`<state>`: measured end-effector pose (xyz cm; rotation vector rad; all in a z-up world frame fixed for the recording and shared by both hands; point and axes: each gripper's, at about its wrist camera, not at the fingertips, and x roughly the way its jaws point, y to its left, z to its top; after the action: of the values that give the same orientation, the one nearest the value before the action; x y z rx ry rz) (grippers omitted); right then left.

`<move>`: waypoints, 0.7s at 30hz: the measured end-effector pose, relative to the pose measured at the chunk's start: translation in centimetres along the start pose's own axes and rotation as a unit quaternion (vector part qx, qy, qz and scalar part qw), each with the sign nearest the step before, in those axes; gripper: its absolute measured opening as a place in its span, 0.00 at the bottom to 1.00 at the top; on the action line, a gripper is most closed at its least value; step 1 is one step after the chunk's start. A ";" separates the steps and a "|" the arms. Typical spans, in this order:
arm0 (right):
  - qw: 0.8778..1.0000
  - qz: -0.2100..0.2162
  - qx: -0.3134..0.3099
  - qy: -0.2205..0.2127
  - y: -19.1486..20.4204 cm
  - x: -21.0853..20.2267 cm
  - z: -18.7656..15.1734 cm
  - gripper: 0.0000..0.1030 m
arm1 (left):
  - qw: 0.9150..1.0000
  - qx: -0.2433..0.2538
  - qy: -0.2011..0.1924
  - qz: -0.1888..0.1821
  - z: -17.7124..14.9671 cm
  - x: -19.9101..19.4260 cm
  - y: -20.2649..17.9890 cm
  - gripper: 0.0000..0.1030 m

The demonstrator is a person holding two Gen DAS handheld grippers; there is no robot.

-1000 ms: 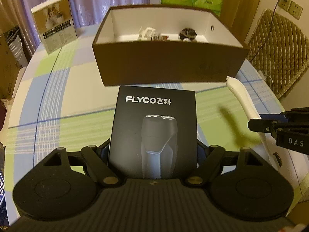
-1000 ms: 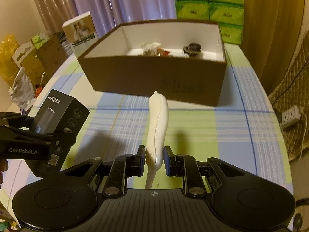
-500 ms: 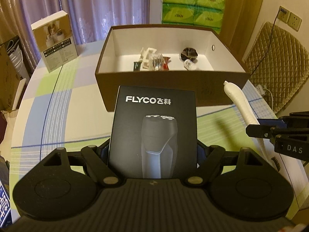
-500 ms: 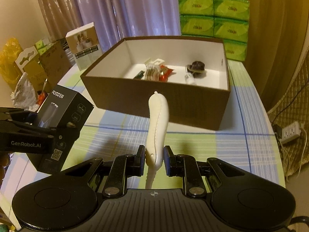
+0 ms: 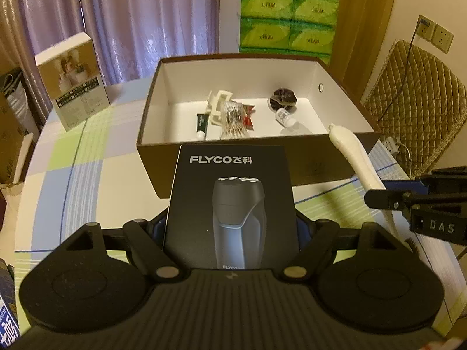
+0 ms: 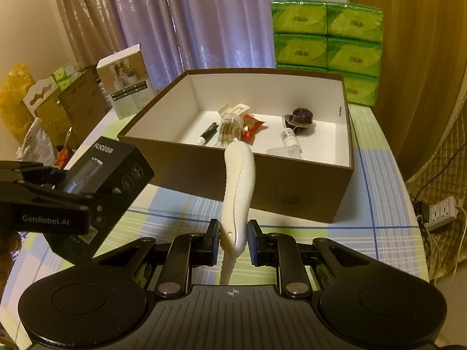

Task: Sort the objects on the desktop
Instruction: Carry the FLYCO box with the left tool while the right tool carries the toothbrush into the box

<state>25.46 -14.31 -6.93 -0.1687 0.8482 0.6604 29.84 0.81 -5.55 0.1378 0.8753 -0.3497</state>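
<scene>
My left gripper (image 5: 232,227) is shut on a black FLYCO shaver box (image 5: 233,204), held upright above the table, just short of the brown storage box (image 5: 321,160). The same shaver box (image 6: 108,172) and left gripper (image 6: 61,201) show at the left of the right wrist view. My right gripper (image 6: 233,237) is shut on a white comb-like handle (image 6: 238,186) that points at the brown storage box (image 6: 292,192). The white handle (image 5: 356,157) also appears at the right of the left wrist view. Inside the storage box lie several small items (image 6: 233,125).
A white product carton (image 5: 73,80) stands at the table's far left. Green tissue packs (image 6: 327,40) are stacked behind the storage box. A quilted chair (image 5: 414,110) and a power strip (image 6: 440,211) sit to the right. The checked tablecloth (image 6: 376,204) covers the table.
Both grippers have risen with their objects, so the inside of the storage box now shows more fully. Both grips are unchanged.
</scene>
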 end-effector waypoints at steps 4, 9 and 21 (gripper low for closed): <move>1.000 -0.002 0.003 0.005 -0.3 0.4 0.0 0.17 | 1.000 0.000 0.006 -0.004 -0.1 0.5 0.1 0.74; 1.000 -0.002 0.004 0.005 -0.3 0.4 0.3 0.17 | 1.000 -0.002 0.000 -0.005 0.2 0.5 0.4 0.74; 1.000 0.005 -0.003 -0.008 -0.1 0.1 1.9 0.17 | 1.000 -0.001 -0.022 -0.006 1.8 0.0 0.8 0.74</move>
<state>26.76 -13.61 -5.75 -0.1645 0.8329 0.6722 31.48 1.11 -4.46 0.1218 0.8334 -0.3612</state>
